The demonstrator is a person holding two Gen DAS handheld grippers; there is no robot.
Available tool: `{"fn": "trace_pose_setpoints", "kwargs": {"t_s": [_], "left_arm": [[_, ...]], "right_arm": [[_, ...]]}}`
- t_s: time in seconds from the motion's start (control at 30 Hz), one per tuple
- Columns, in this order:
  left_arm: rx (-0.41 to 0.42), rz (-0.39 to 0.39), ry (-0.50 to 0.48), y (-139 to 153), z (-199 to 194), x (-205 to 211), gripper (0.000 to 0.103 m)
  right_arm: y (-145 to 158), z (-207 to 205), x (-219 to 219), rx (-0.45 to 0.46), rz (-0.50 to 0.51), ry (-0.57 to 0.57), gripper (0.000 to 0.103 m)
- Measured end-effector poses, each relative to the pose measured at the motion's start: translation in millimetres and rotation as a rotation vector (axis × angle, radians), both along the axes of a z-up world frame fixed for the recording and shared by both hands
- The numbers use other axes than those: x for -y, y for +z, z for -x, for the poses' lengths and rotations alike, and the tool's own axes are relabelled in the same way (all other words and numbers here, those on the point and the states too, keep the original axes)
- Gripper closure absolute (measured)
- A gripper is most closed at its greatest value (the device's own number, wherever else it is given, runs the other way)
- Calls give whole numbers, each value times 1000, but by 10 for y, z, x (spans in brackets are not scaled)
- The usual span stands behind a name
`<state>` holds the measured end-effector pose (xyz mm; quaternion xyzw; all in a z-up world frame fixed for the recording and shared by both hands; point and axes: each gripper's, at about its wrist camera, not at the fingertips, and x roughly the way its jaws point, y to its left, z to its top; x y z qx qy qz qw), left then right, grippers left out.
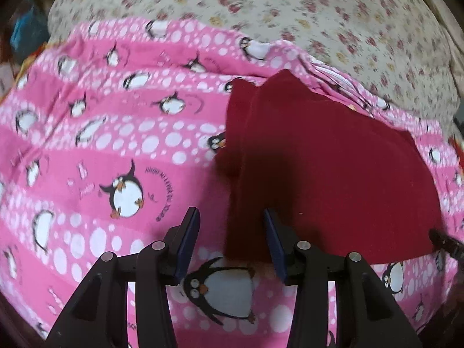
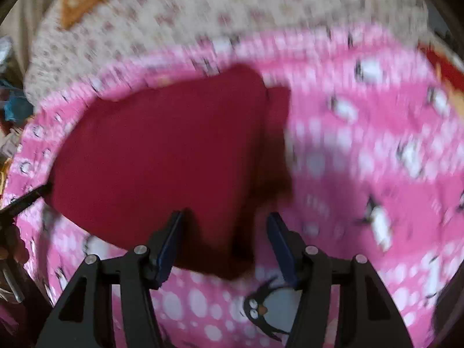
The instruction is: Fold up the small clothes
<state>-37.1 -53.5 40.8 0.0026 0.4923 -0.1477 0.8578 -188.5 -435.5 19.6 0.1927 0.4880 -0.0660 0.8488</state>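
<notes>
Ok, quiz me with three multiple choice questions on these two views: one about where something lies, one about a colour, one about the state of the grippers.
1. The dark red garment lies on:
A. a pink penguin-print blanket
B. a wooden floor
C. a chair

2. The sheet beyond the blanket is:
A. plain blue
B. cream with small flowers
C. black

3. The left gripper and right gripper are:
A. both shut
B. one shut
C. both open

Answers: 1 A, pink penguin print surrounds the garment; 2 B, floral print shows; 3 C, each pair of fingers stands apart, gripping nothing.
</notes>
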Motion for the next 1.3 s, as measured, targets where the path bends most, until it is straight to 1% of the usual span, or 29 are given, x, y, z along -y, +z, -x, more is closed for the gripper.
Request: {"fn": "trace_pose_setpoints", "kwargs": {"t_s": [0.1, 0.13, 0.17, 0.23, 0.3, 0.37, 0.43, 0.47, 0.57, 0.67, 0.7, 0.77, 0.9, 1.0, 1.1, 1.2, 1.3], "left_arm": [[-39, 100, 21, -71, -55, -158, 76], [-44, 117, 21, -72, -70, -183, 76], [-41, 121, 20, -65, -74, -189, 76], [-31, 120, 20, -49, -71, -188, 76], [-27, 117, 20, -55, -66, -166, 76], [-21, 101, 17, -67, -59, -130, 76], [-9, 80, 9, -74, -46, -102, 76], [-3, 72, 4, -76, -46, -88, 76], [3, 60, -3, -86, -48, -74, 76], [3, 58, -2, -90, -49, -71, 76], [2, 58, -2, -90, -53, -70, 75], [0, 54, -2, -93, -62, -66, 75], [-1, 44, -5, -101, -81, -51, 74], [-1, 37, -11, -105, -96, -37, 74], [-8, 45, -12, -113, -119, -45, 73], [-13, 52, -9, -116, -130, -52, 73], [-11, 62, -1, -106, -123, -57, 73]], "right_arm": [[115, 29, -40, 6, 22, 4, 41], [160, 37, -60, 15, 38, 6, 41], [240, 47, -100, 33, 66, 11, 41], [364, 45, -170, 61, 87, 20, 41], [464, 17, -229, 91, 66, 29, 41], [513, -98, -337, 111, 14, 59, 41], [494, -294, -531, 106, -36, 116, 41], [475, -391, -639, 103, -34, 141, 41], [366, -707, -1022, 103, 11, 229, 41], [250, -1062, -1330, 96, 5, 283, 41], [228, -1165, -1411, 98, 10, 295, 42], [184, -1366, -1594, 105, 31, 316, 47], [143, -1731, -1848, 110, 52, 347, 48], [78, -1995, -1978, 88, 88, 362, 48], [51, -2130, -1998, 91, 77, 343, 48], [24, -2118, -1929, 101, 43, 327, 47], [13, -2018, -1854, 107, 34, 329, 48]]}}
